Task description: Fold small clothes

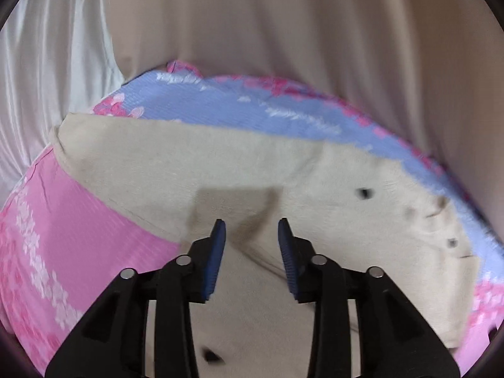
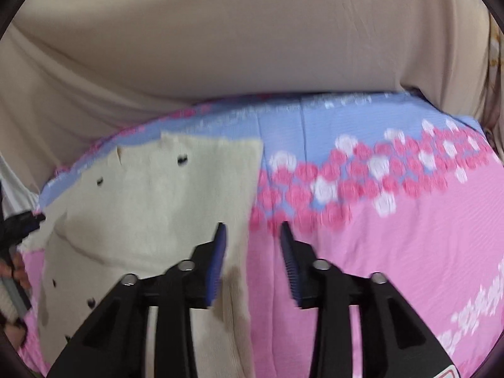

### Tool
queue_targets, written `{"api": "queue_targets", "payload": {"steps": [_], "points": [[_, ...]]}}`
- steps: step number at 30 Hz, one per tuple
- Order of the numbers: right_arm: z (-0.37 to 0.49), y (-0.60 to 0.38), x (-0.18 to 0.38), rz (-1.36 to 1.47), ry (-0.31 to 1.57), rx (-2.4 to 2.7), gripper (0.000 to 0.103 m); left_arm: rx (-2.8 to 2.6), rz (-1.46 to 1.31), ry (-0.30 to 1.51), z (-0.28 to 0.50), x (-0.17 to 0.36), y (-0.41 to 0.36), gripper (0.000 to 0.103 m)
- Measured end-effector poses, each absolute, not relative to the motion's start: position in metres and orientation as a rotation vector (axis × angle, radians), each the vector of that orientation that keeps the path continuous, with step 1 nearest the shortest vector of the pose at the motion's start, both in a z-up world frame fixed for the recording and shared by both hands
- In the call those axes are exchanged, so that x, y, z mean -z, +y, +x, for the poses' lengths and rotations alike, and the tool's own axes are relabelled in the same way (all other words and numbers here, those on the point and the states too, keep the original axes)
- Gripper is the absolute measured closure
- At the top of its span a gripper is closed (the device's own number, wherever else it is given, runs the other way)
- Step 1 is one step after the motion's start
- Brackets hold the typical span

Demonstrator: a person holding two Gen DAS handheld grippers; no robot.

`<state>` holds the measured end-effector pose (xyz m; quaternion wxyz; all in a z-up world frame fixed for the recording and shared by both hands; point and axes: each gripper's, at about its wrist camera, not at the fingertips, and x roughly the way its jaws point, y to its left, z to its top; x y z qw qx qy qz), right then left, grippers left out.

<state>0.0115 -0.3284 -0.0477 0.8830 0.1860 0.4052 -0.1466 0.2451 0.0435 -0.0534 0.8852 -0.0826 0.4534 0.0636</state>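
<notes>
A small cream garment [image 1: 283, 170] with dark buttons lies partly folded on the pink and blue floral cloth [image 2: 393, 220], in front of a beige backdrop [image 2: 252, 37]. Left gripper [image 1: 252, 230] hovers spread over its middle; right gripper [image 2: 252, 231] is spread astride its right edge. It looks light, soft and floppy; best pinched at an edge or corner

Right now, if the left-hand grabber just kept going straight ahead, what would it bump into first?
Most likely the cream garment spread on the pink and blue floral cover. The left gripper is open and points straight at that cloth. Depth is hard to judge through this lens.
</notes>
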Motion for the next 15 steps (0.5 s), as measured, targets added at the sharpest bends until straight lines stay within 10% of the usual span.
{"api": "queue_targets", "payload": {"steps": [4,7,9,15], "points": [[0.094,-0.370,0.074,0.466,0.907,0.278,0.060,0.056,-0.166,0.990,0.232,0.050,-0.026,0.046],[0.130,-0.397,0.109,0.545,0.984,0.328,0.061,0.040,-0.101,1.089,0.238,0.090,-0.057,0.051],[0.135,-0.401,0.119,0.616,0.990,0.267,0.093,0.022,-0.114,1.151,0.241,0.112,-0.059,0.056],[0.120,-0.428,0.127,0.561,0.984,0.326,0.098,0.028,-0.015,1.092,0.236,0.123,-0.063,0.054]]}}
